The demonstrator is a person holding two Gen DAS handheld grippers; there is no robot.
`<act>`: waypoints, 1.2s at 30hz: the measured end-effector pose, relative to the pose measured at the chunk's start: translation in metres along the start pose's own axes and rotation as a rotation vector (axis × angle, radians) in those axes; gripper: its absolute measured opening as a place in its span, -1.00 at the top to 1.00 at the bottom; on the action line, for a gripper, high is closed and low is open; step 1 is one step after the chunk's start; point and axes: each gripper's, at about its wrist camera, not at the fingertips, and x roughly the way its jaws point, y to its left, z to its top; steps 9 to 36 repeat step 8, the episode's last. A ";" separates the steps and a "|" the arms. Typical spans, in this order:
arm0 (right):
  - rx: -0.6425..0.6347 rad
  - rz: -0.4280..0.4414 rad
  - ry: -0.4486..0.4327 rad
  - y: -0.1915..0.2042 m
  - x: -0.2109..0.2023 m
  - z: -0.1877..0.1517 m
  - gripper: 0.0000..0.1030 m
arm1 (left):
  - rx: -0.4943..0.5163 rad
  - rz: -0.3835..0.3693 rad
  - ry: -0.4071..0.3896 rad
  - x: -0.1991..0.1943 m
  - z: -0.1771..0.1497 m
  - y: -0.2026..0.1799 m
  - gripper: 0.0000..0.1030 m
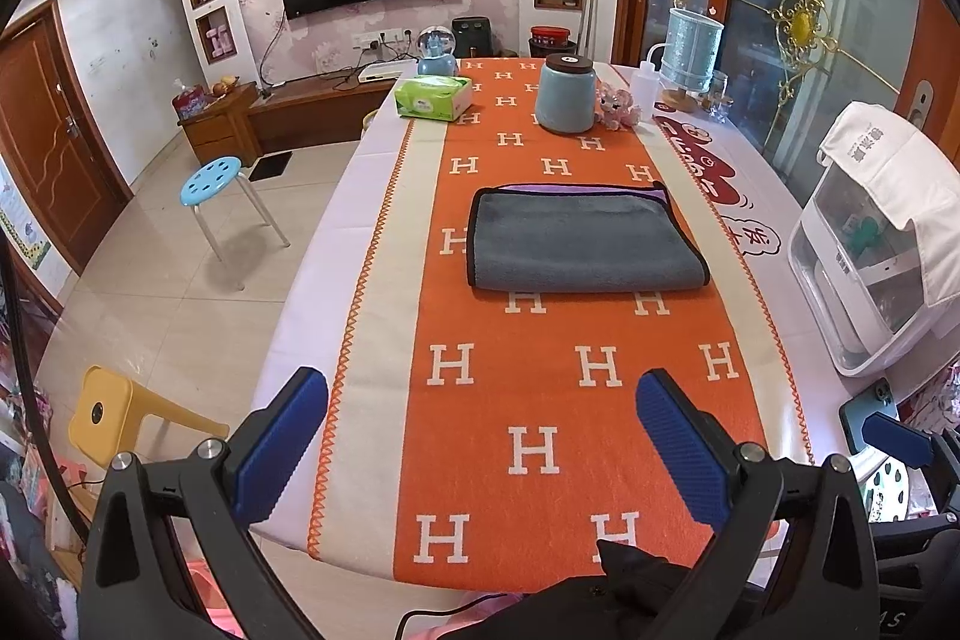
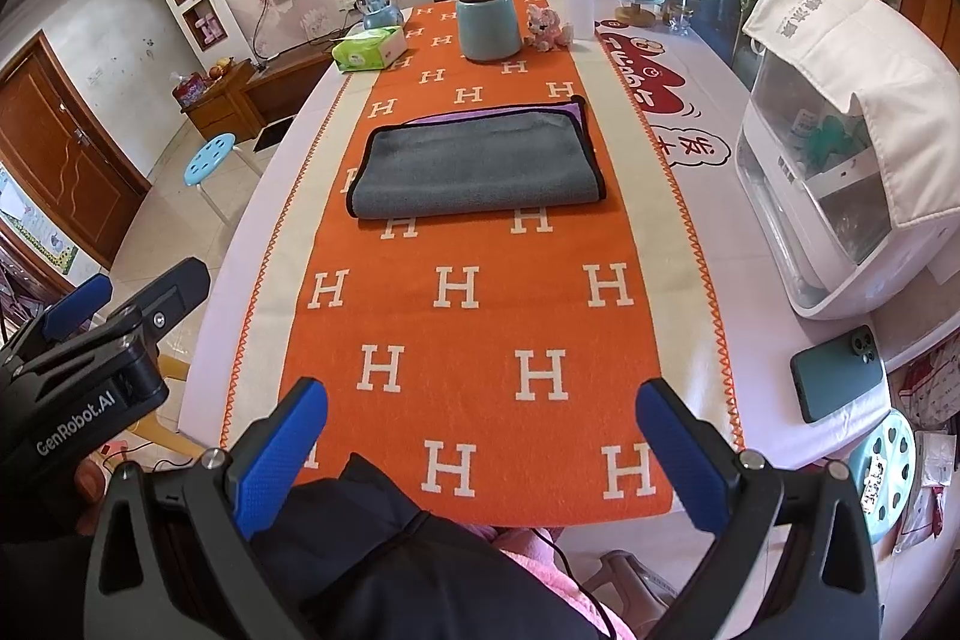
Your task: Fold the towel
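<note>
The towel [image 1: 585, 241] is soft, thick microfibre, light and floppy by the look of it. Expect it to sag and drape the moment you lift it, not hold a shape. It should grip well against the ribbed blue pads and is in no way fragile. The plush pile may drag a little on the woven runner [image 1: 540, 400] beneath it. The best holds seem to be the two corners of one short side, one per gripper, pinching both layers together at the black piping.

It already lies folded once, a wide grey rectangle with a rounded fold along its near edge. A black bound hem runs round the left, far and right sides. A strip of lilac underside shows along the far edge, at 12 o'clock.

The towel sits at the middle of the desk [image 1: 372, 172], on the orange runner patterned with white H letters. It lies well ahead of both grippers, toward 12 o'clock from your position.

Your left gripper [image 1: 480, 436] hovers spread wide and holds nothing. Your right gripper [image 2: 480, 436] is likewise spread wide and unloaded, above the near end of the runner.
</note>
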 end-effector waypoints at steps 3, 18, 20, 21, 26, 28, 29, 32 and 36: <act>0.000 0.000 0.000 0.000 0.000 0.001 -1.00 | 0.003 -0.001 0.002 0.001 -0.002 -0.001 -0.99; 0.001 0.001 0.003 -0.001 0.001 -0.001 -1.00 | 0.006 -0.001 0.006 0.004 -0.003 -0.003 -0.99; 0.001 0.001 0.003 -0.001 0.001 -0.001 -1.00 | 0.006 -0.001 0.006 0.004 -0.003 -0.003 -0.99; 0.001 0.001 0.003 -0.001 0.001 -0.001 -1.00 | 0.006 -0.001 0.006 0.004 -0.003 -0.003 -0.99; 0.001 0.001 0.003 -0.001 0.001 -0.001 -1.00 | 0.006 -0.001 0.006 0.004 -0.003 -0.003 -0.99; 0.001 0.001 0.003 -0.001 0.001 -0.001 -1.00 | 0.006 -0.001 0.006 0.004 -0.003 -0.003 -0.99; 0.001 0.001 0.003 -0.001 0.001 -0.001 -1.00 | 0.006 -0.001 0.006 0.004 -0.003 -0.003 -0.99; 0.001 0.001 0.003 -0.001 0.001 -0.001 -1.00 | 0.006 -0.001 0.006 0.004 -0.003 -0.003 -0.99; 0.001 0.001 0.003 -0.001 0.001 -0.001 -1.00 | 0.006 -0.001 0.006 0.004 -0.003 -0.003 -0.99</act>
